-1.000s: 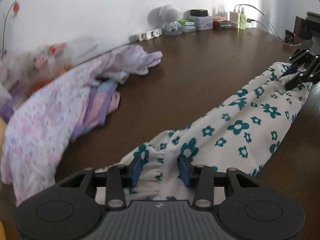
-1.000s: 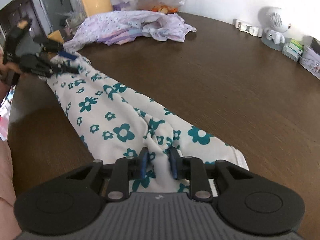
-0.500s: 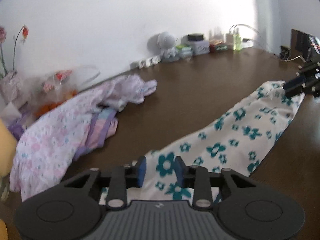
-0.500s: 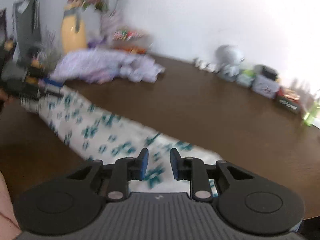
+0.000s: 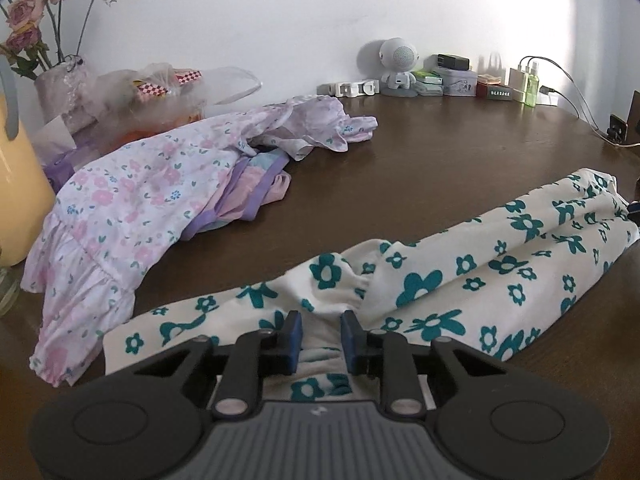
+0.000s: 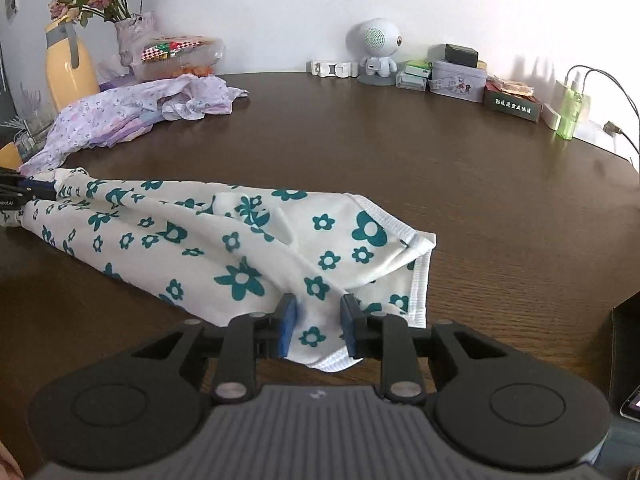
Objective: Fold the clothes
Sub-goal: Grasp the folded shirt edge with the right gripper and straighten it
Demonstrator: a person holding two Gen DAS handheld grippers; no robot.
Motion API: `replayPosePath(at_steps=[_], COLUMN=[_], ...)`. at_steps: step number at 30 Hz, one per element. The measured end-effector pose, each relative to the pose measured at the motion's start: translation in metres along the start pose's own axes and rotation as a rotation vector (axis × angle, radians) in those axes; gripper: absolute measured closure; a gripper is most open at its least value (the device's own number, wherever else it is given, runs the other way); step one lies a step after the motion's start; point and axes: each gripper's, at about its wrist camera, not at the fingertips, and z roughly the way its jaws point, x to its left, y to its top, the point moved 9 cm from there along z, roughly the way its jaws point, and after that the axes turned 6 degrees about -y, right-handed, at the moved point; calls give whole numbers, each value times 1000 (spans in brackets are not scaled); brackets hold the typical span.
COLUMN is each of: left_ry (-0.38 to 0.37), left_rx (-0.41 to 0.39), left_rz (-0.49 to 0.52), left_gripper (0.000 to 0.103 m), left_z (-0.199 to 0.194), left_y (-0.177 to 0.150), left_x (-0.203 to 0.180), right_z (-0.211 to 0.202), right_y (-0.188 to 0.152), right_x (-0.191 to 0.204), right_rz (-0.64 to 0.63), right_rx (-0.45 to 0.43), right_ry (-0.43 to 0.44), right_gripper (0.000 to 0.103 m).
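A white garment with teal flowers (image 5: 440, 280) lies stretched across the brown table (image 5: 440, 168) between both grippers. My left gripper (image 5: 322, 330) has a bunched fold of its gathered end between the blue pads, and its jaws are closing on it. At the far right edge of this view the right gripper's tip (image 5: 634, 210) sits at the other end. In the right wrist view my right gripper (image 6: 316, 316) holds the flowered garment (image 6: 200, 232) near its ribbed hem; its jaws are opening slightly, with cloth still pinched. The left gripper (image 6: 24, 196) shows at the left edge.
A heap of pink and lilac floral clothes (image 5: 140, 192) lies at the back left, by a yellow jug (image 6: 70, 72) and a vase of roses (image 6: 136, 32). Along the wall stand a white robot figure (image 6: 376, 52), boxes (image 6: 460, 76), a green bottle (image 6: 572, 112) and cables. A phone (image 6: 632, 404) sits bottom right.
Both hands have shifted and rolled while keeping the garment between them. The left jaws have narrowed on the cloth. The hem end now lies spread flatter in front of the right gripper.
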Motion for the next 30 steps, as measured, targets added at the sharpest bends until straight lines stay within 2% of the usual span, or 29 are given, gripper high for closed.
replayPosePath(at_steps=[1,5,7,9,11,13,15,17,20,23,25,30], left_ry=[0,-3,-52,-119,-179,-229,-256,-252,-248,-283,-275,-263], left_rx=[2,-53,-94,-124,-125,-114,-95,-72,-43,-43,-41,-56], left_rz=[3,58,91,152,218,266,278,272,241,175,161,104], left_gripper=[82,66,66,69,76,77,78,79,78,72,70,72], left_z=[-1,-19,-26,-26,-19,-8,9,26,47,48,46,31], left_y=[1,14,24,36,44,48,50,48,44,40,35,34], left_x=[0,-16,-35,-65,-95,-120,-133,-136,-127,-109,-98,-82], right_z=[-1,-23,-35,-32,-18,-1,12,25,40,42,42,42], right_y=[-1,16,32,42,50,54,56,58,54,48,45,42], right_x=[0,6,19,43,72,102,120,132,123,100,90,87], right_rz=[0,44,28,-26,-95,-169,-219,-262,-261,-207,-181,-184], right_rx=[3,-60,-122,-144,-149,-135,-130,-119,-84,-60,-54,-68], right_ry=[4,77,122,168,215,246,240,220,175,178,178,171], right_gripper=[80,79,79,79,79,79,80,82,83,86,93,93])
